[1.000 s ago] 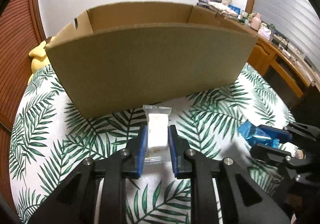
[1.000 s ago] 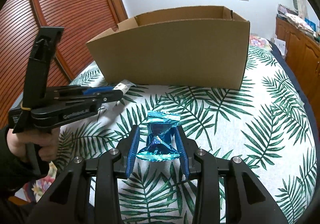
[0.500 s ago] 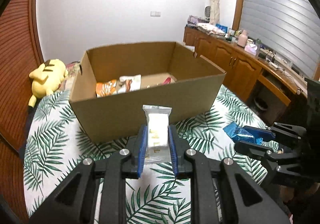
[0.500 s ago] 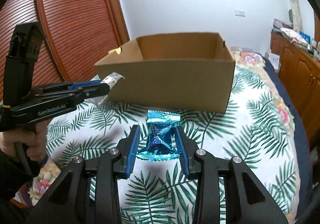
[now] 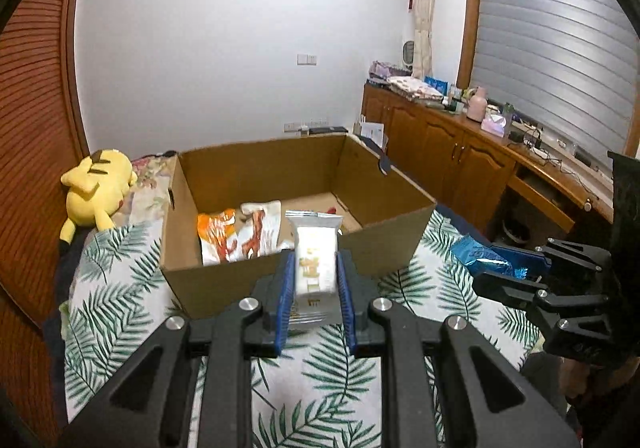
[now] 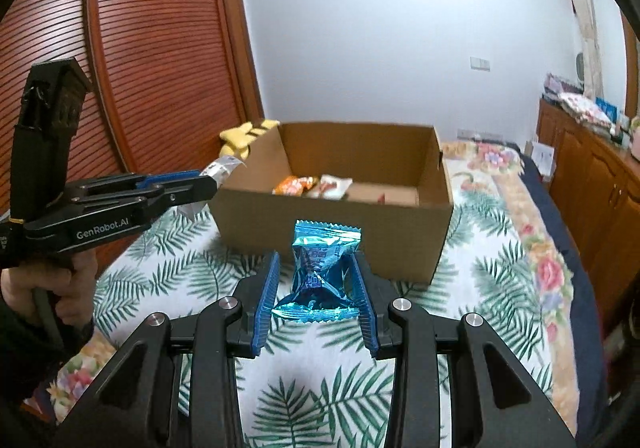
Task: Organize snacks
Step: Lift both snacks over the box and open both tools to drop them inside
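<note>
White wafer packet (image 5: 315, 268), long axis toward box (image 5: 400, 224), clamped in left gripper (image 5: 314, 298); right gripper (image 6: 316, 298) pinches blue packet (image 6: 322, 272).

right gripper (image 6: 316, 288) | grips blue snack packet (image 6: 320, 268) | facing cardboard box (image 6: 340, 236)

Matt brown cardboard box (image 5: 224, 280), glossy blue foil packet (image 6: 322, 268), seemingly smooth white plastic wrapper (image 5: 316, 268).

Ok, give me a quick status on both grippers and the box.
Left gripper shut on white packet. Right gripper shut on blue packet. Cardboard box open ahead, snacks inside. Nothing in the way.
</note>
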Available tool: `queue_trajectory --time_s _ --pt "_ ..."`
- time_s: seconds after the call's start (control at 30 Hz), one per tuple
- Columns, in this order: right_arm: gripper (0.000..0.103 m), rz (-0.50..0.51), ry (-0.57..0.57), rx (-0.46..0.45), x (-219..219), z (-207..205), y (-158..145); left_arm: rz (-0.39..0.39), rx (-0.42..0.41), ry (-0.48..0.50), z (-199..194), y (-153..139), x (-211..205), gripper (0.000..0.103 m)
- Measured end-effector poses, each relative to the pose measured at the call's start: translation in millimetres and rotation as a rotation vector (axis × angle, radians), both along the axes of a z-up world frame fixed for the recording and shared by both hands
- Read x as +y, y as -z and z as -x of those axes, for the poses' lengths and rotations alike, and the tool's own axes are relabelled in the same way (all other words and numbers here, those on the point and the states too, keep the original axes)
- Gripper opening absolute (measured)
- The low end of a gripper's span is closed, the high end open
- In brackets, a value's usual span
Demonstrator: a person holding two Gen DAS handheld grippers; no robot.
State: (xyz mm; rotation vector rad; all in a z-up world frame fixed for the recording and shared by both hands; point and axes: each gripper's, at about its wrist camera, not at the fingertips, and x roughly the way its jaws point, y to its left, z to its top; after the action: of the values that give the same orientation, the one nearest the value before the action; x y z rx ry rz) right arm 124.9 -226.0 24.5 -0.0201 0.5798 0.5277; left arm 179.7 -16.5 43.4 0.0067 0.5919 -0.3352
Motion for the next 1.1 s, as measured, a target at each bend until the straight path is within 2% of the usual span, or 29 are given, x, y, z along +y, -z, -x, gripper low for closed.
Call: queue_trajectory --time_s 0.23,0.47,0.77,1.1 --pt "0.036 0.013 -0.026 -0.059 10.4 -21.9 -25.3 0.016 -0.042 -0.025 -22.5 -15.4 8.6 0.019" --pt "0.036 0.015 -0.045 -0.081 23.1 -51.7 -34.4 0.011 -0.048 -0.044 -56.5 -17.2 13.4 0.019" --pt "0.036 0.030 -0.065 -0.070 37.4 -88.8 -27.2 -0.004 0.012 -0.068 -104.7 10.1 19.8 0.019" --pt "0.036 0.031 -0.076 -0.007 51.0 -129.0 1.1 -0.025 0.076 -0.091 -134.3 40.7 19.3 0.020"
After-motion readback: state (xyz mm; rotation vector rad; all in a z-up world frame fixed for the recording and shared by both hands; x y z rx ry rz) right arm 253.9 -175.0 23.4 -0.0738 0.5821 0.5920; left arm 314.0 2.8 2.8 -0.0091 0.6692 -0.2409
